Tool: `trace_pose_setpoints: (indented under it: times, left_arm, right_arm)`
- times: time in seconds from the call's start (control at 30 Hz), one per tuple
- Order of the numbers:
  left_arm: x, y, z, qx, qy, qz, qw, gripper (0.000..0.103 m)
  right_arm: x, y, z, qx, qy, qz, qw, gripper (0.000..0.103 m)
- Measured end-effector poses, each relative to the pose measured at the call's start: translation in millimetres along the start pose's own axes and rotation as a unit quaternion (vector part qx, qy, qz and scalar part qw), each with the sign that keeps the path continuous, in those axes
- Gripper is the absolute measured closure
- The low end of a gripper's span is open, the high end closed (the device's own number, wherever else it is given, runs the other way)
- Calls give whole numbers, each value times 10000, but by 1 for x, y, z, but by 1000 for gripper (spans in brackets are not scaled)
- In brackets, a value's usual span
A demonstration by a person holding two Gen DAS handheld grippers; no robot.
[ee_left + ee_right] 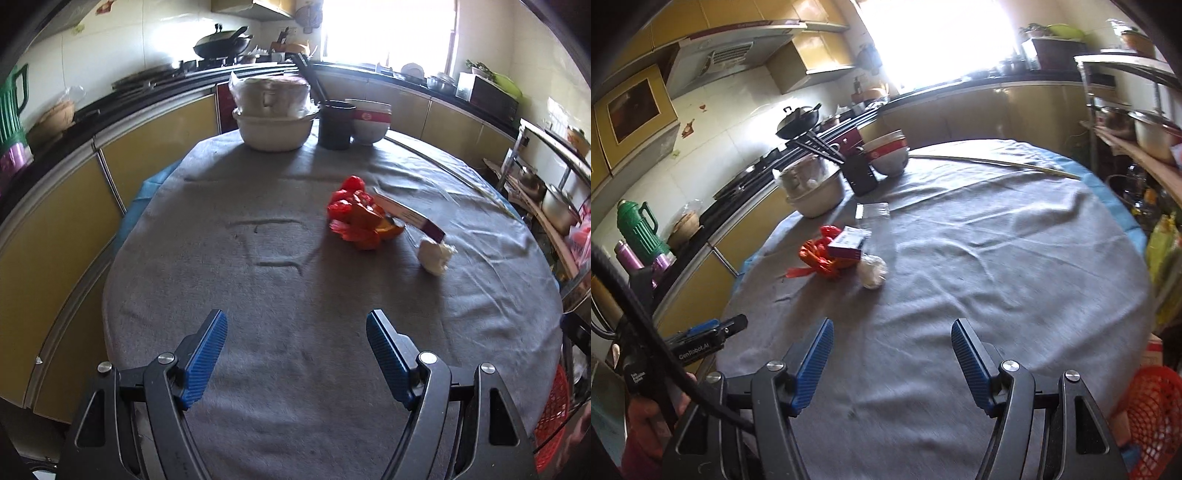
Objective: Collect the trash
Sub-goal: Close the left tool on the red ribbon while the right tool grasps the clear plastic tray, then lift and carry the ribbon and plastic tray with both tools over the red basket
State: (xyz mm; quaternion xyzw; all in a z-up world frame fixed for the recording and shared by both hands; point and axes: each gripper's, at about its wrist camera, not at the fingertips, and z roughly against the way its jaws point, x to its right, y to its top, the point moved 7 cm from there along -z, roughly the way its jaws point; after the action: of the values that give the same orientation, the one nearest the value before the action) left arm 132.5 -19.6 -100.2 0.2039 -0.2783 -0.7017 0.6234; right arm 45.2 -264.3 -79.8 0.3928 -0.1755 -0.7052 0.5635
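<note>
Trash lies together on the grey-clothed round table (280, 280): a crumpled red plastic bag (354, 212), a purple and white carton (410, 216) resting on it, and a white paper wad (436, 254). In the right wrist view the red bag (820, 256), the carton (847, 243) and the wad (873, 273) sit left of centre, with a clear plastic wrapper (873, 210) behind. A red mesh basket (1156, 410) hangs at the table's near right edge (552, 413). My left gripper (295, 332) is open and empty, short of the trash. My right gripper (892, 341) is open and empty over the cloth.
At the table's far side stand stacked white bowls with a bagged one on top (273, 110), a dark cup with chopsticks (334, 123) and red-banded bowls (369, 120). A long thin stalk (997, 164) lies across the far cloth. Kitchen counters ring the table; a metal shelf stands right (546, 192).
</note>
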Motion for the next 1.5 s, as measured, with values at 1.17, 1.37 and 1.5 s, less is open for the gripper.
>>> trace_pose_setpoints:
  times: [1.17, 1.37, 1.5]
  left_arm:
    - [58, 86, -110, -617, -1578, 7, 9855, 86]
    - [49, 78, -102, -575, -1636, 99, 9848, 89]
    - [43, 68, -89, -486, -1650, 86, 9851, 89]
  right_arm:
    - [-7, 108, -191, -643, 291, -966, 9928, 29]
    - [-16, 103, -193, -489, 65, -569, 9972, 54]
    - [-17, 100, -174, -226, 3, -329, 9992, 54]
